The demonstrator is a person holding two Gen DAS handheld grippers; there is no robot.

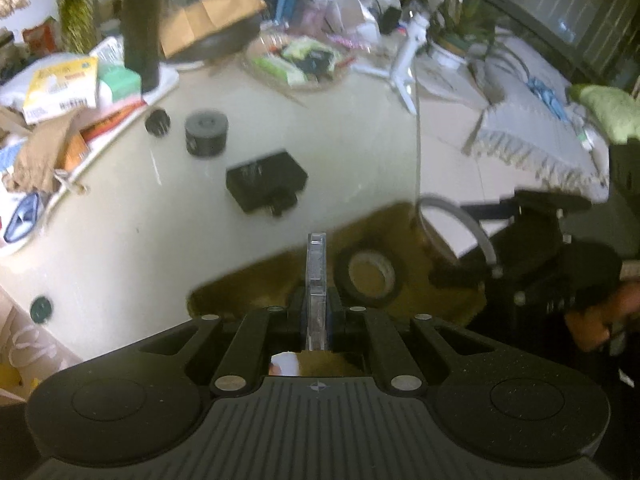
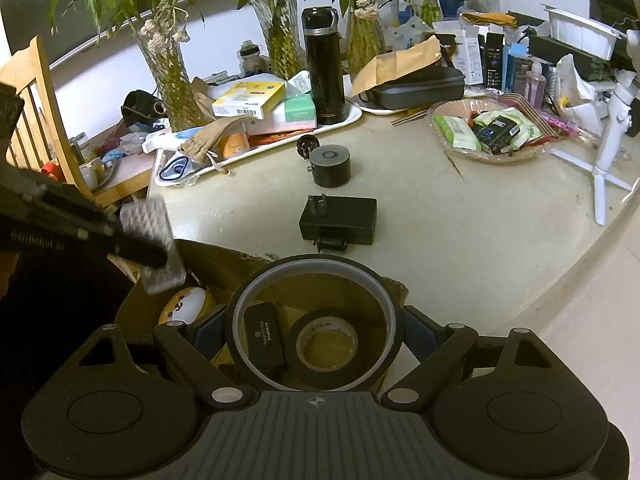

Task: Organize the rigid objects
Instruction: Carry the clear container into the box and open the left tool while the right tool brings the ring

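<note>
The pale round table [image 2: 460, 240] carries a brown cardboard box [image 2: 224, 272] at its near edge. Above the box, the right gripper [image 2: 314, 320] clamps a wide black tape ring [image 2: 314, 268]; the left gripper [image 1: 316, 304] pinches a thin clear plastic case [image 1: 316, 280]. A matte black power adapter [image 2: 340, 220] lies flat beyond.

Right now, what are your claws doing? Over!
Left claw shut on clear case. Right claw holds big ring over cardboard box. Tape roll inside. Nothing blocking.
</note>
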